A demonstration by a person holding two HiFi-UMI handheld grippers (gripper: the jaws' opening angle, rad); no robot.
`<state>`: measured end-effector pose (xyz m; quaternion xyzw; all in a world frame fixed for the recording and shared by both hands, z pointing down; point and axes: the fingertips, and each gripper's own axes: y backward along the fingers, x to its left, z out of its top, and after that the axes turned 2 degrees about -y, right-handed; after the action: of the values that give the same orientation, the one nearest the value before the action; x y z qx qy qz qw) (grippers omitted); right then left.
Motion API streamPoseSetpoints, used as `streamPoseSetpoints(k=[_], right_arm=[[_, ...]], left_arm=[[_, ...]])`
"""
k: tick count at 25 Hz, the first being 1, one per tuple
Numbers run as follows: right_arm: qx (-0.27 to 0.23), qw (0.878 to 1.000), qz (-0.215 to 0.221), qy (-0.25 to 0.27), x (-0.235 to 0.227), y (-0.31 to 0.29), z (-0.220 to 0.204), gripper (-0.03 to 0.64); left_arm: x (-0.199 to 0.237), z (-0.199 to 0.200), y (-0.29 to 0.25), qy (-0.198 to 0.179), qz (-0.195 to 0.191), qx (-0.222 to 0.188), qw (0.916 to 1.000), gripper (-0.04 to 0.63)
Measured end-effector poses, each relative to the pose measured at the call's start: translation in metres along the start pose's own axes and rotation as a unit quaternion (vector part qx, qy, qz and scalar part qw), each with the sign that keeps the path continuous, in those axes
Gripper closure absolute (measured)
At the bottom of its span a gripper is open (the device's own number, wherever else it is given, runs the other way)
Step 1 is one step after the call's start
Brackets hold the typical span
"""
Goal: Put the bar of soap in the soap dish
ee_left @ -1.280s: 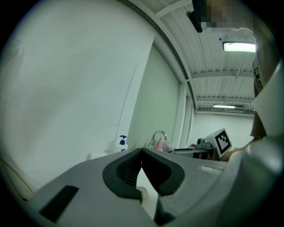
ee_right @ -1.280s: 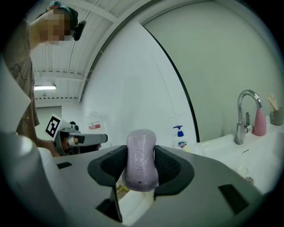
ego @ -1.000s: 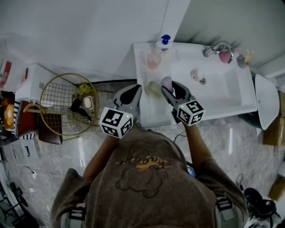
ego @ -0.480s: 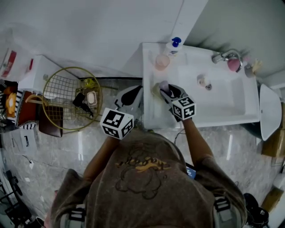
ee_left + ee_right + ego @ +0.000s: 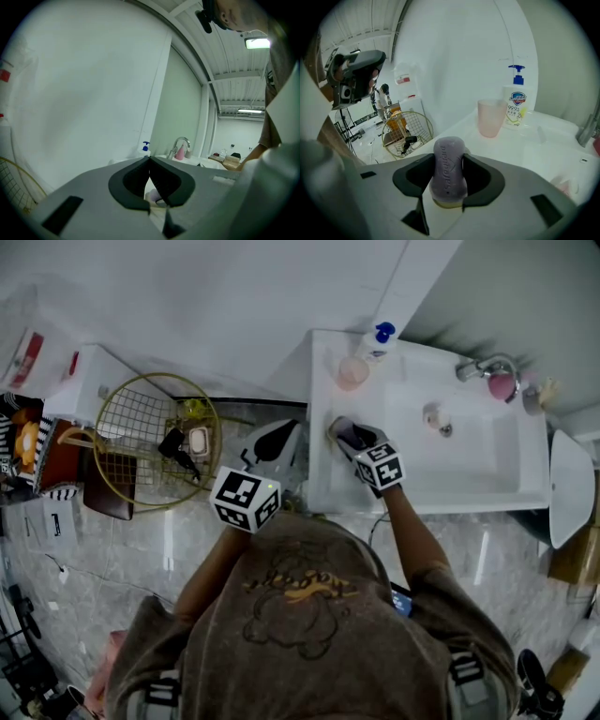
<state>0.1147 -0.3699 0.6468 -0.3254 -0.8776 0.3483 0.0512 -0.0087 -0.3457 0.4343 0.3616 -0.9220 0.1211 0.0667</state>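
Soap bar [image 5: 448,168], purple and embossed, stands on end between the jaws of the right gripper [image 5: 448,159], which press on its two sides. It hangs over the sink's [image 5: 422,465] left ledge, directly above the pale yellow soap dish [image 5: 447,202]; whether its lower end touches the dish cannot be told. Farther back on the same ledge stand a pink cup [image 5: 490,117] and, just beside it against the wall, a pump bottle [image 5: 514,108]. The left gripper [image 5: 149,161] hangs just off the sink's left edge, its jaws closed tip to tip with nothing between them. A gold wire basket [image 5: 122,427] sits on the floor well left of the sink.
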Motion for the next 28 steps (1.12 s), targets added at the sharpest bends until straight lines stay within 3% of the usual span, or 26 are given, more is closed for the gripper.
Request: streamPoseSetpoints(k=[7, 13, 24, 28], right_arm=[[0.05, 0.999, 0.003, 0.003, -0.001, -0.011, -0.018, 0.419], [0.061, 0.998, 0.004, -0.01, -0.003, -0.016, -0.021, 0.414], [0.042, 0.999, 0.006, -0.01, 0.001, -0.009, -0.006, 0.422], [0.014, 1.0, 0.007, -0.004, 0.002, 0.003, 0.014, 0.426]], left_arm=[[0.001, 0.0, 0.006, 0.001, 0.003, -0.001, 1.0, 0.591], [0.005, 0.0, 0.012, 0.003, 0.009, -0.004, 0.9999, 0.591], [0.004, 0.0, 0.02, 0.005, 0.008, -0.006, 0.9999, 0.591], [0.001, 0.001, 0.019, 0.006, 0.002, -0.008, 1.0, 0.591]])
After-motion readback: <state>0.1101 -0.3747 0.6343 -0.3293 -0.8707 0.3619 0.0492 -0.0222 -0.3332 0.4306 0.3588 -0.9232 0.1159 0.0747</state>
